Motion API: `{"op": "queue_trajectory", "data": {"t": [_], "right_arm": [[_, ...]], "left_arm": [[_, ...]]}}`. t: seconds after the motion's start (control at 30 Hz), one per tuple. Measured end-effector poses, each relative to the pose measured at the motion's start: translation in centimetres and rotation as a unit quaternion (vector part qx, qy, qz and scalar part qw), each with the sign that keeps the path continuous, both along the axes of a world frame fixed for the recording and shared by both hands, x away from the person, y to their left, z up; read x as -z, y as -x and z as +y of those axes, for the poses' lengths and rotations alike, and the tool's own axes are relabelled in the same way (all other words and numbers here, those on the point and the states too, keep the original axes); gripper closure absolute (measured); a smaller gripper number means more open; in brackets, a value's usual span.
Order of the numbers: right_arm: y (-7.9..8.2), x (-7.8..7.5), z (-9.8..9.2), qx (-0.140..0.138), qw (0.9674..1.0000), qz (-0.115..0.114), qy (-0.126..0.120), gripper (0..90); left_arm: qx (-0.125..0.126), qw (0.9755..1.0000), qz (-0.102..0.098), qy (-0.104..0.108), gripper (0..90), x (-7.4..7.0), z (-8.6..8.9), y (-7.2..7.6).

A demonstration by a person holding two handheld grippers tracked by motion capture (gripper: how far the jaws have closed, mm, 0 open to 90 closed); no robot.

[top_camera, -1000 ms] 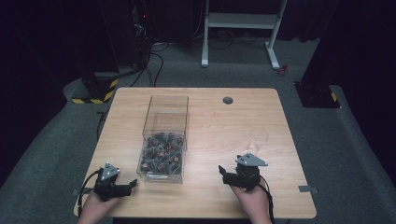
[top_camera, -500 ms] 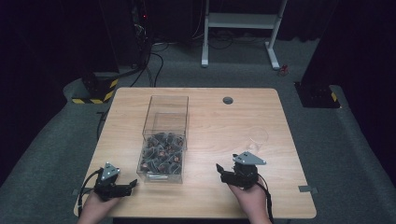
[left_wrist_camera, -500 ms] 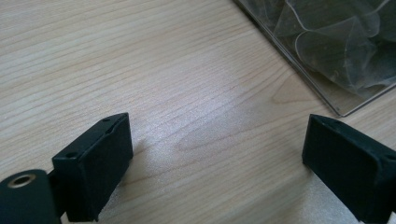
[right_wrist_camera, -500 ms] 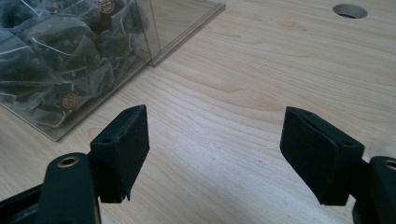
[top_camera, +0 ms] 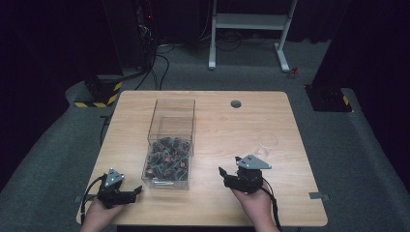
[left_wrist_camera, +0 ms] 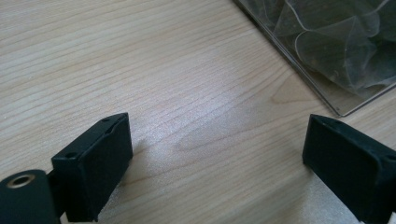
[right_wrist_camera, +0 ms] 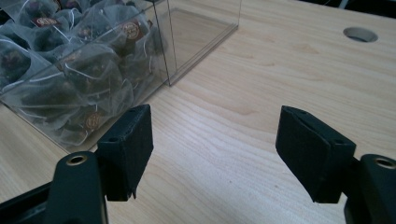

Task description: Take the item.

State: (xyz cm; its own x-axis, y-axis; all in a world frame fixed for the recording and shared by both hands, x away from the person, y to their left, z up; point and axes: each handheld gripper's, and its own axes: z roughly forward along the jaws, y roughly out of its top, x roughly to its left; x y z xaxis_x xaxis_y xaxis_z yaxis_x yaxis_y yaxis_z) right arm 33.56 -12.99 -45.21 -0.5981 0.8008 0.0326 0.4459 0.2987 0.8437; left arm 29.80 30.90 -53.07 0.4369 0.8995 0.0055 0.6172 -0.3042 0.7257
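Clear box point(top_camera: 169, 145) of tea bags point(top_camera: 167, 162) untouched; glass point(top_camera: 267, 144) empty. Both tongs, left point(top_camera: 135, 192) and right point(top_camera: 223, 173), spread, right's just narrowing on nothing.

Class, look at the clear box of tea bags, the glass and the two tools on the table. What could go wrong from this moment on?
1. The glass is clear and stands just beyond the right tool; a reach could easily knock it over.
2. The tea bags lie tangled with strings, so one pinch may lift several.
3. The clear box has tall thin walls; a tool entering it could catch the rim and shift it.
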Motion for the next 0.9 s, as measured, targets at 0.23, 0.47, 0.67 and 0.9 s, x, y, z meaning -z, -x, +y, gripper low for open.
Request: {"op": "queue_trajectory", "data": {"t": [0.23,0.47,0.67,0.9], "right_arm": [[-0.1,-0.9,1.0,-0.018,0.9998,-0.011,0.001,33.7],[-0.4,-1.6,2.1,-0.028,0.9995,-0.012,0.001,33.9],[-0.5,-1.9,3.1,-0.041,0.9991,-0.013,0.001,34.3],[-0.6,-1.7,4.1,-0.049,0.9987,-0.013,0.001,35.3]], "left_arm": [[-0.001,1.0,0.001,0.002,8.7,0.0,0.0,0.0],[-0.001,1.0,0.001,0.001,8.6,0.0,0.0,0.0],[0.0,1.0,0.001,0.002,8.6,0.0,0.0,0.0],[0.0,1.0,0.001,0.002,8.6,0.0,0.0,0.0]]}}
